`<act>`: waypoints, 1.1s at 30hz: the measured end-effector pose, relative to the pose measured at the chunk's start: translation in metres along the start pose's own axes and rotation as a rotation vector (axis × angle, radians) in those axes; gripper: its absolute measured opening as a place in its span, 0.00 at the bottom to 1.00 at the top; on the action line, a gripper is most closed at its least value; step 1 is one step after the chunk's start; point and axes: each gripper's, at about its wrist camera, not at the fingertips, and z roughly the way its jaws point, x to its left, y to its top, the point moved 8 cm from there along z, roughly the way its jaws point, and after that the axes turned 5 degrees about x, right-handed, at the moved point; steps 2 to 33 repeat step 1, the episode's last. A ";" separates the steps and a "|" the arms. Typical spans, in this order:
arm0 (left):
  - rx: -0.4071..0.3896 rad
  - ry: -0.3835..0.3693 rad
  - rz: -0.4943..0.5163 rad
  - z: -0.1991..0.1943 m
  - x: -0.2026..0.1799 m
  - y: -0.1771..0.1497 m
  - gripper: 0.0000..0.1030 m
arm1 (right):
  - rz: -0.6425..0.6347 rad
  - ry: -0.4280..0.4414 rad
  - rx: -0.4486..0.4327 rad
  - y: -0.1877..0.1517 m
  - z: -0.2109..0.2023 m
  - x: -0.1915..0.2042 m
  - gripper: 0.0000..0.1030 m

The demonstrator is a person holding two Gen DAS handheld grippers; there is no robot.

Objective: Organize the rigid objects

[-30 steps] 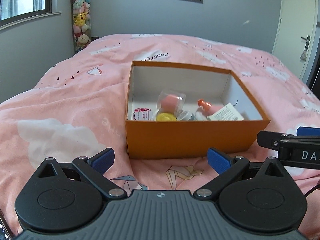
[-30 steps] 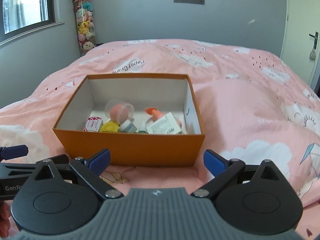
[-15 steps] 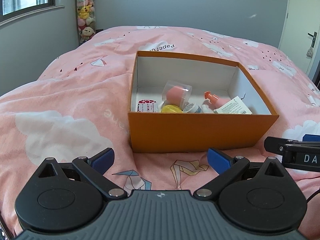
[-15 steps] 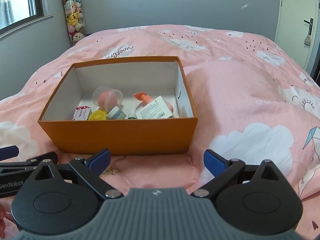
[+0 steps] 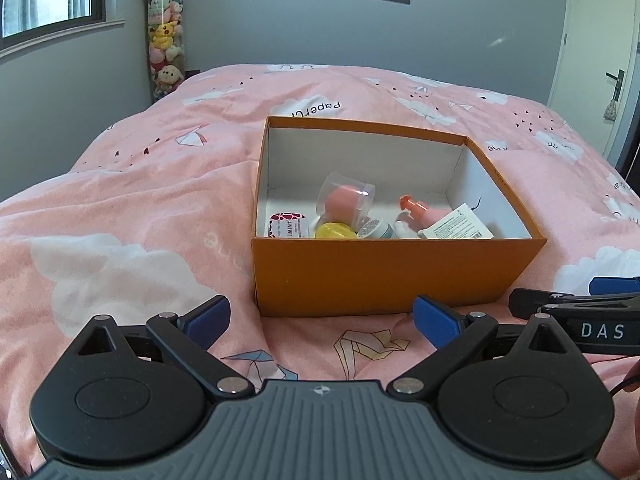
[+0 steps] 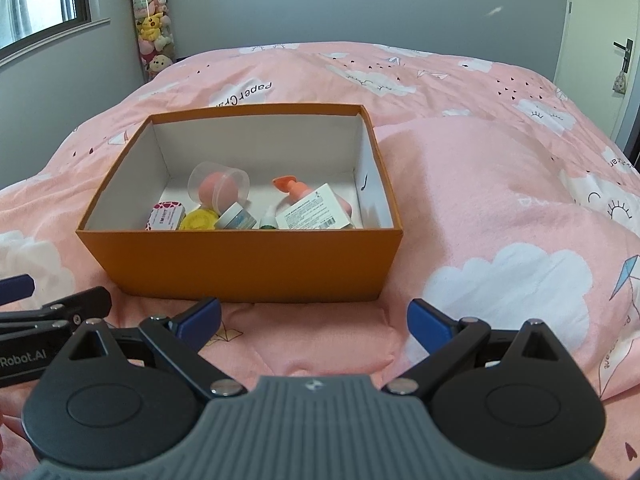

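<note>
An orange box (image 5: 396,272) with a white inside sits on the bed (image 5: 120,208), whose pink cover is printed with clouds and paper cranes. The left gripper (image 5: 322,316) hangs just short of the box's near wall, jaws spread wide and holding nothing; the right gripper (image 6: 314,318) is placed likewise, jaws wide apart and empty. Each view catches the other gripper at its edge: the right gripper's blue-tipped fingers enter at the far right of the left wrist view, and the left gripper's fingers at the far left of the right wrist view. All the items lie along the box's near side: a small pink-and-white tin (image 6: 165,216), a yellow round case (image 6: 199,221), a clear cup (image 6: 218,184) on its side with a pink ball in it, a small white jar (image 6: 236,218), a pink pump bottle (image 6: 298,194) and a white labelled carton (image 6: 316,213) resting on it. The right wrist view looks deeper into the box and shows a small green-capped bottle (image 6: 267,221); in the left wrist view the near wall hides most of it. A tall clear tube of plush toys (image 5: 165,36) stands in the corner by the window.
</note>
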 end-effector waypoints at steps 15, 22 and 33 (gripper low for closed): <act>-0.001 -0.001 0.001 0.000 0.000 0.000 1.00 | -0.001 0.000 0.001 0.000 0.000 0.000 0.95; -0.001 -0.001 0.001 0.000 0.000 0.000 1.00 | -0.001 0.000 0.001 0.000 0.000 0.000 0.95; -0.001 -0.001 0.001 0.000 0.000 0.000 1.00 | -0.001 0.000 0.001 0.000 0.000 0.000 0.95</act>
